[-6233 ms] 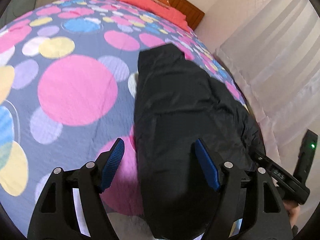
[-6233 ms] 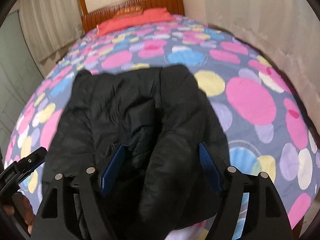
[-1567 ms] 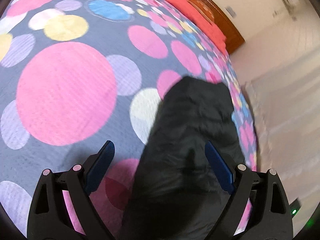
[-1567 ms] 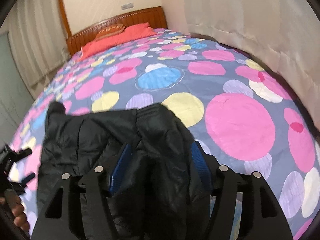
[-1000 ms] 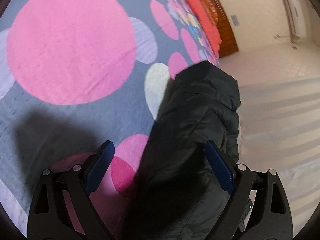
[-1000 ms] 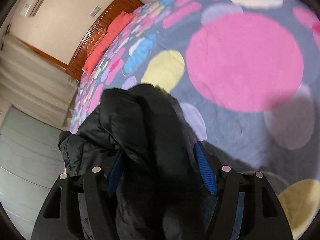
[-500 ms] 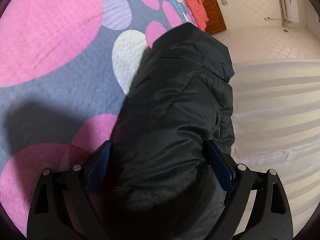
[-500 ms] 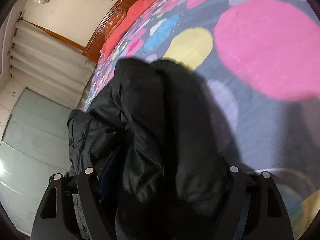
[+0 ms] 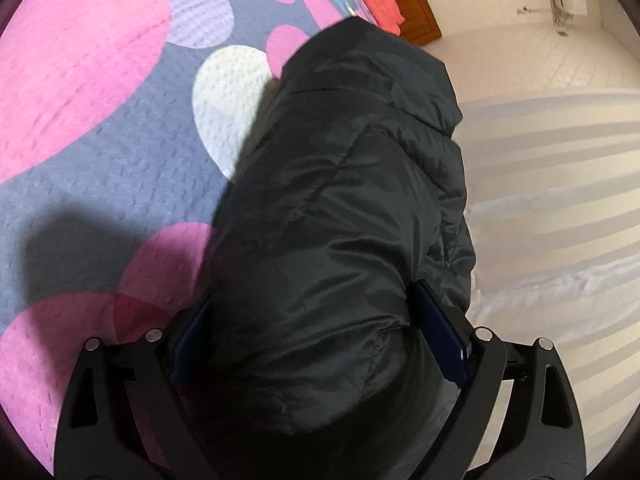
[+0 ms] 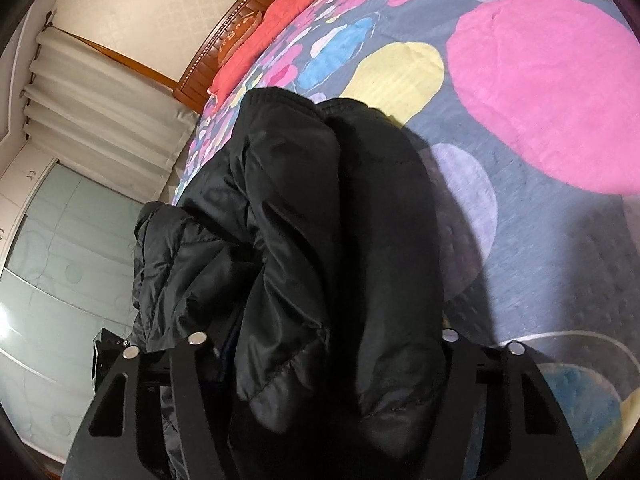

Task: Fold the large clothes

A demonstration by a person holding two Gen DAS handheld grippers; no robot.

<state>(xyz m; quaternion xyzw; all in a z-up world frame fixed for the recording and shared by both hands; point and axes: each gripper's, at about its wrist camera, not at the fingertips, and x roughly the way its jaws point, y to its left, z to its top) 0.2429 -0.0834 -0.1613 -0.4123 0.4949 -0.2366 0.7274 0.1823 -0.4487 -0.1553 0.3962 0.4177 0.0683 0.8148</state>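
Bedspread (image 9: 92,120) with coloured circles lying under everything. Black puffer jacket (image 9: 340,208) bunching up, lifting off bedspread — bulging between both tools. Left gripper (image 9: 320,332) pinching thick fold of jacket, fingers (image 9: 440,332) pressing into fabric. Right gripper (image 10: 324,344) buried in jacket — grip state, cannot tell.
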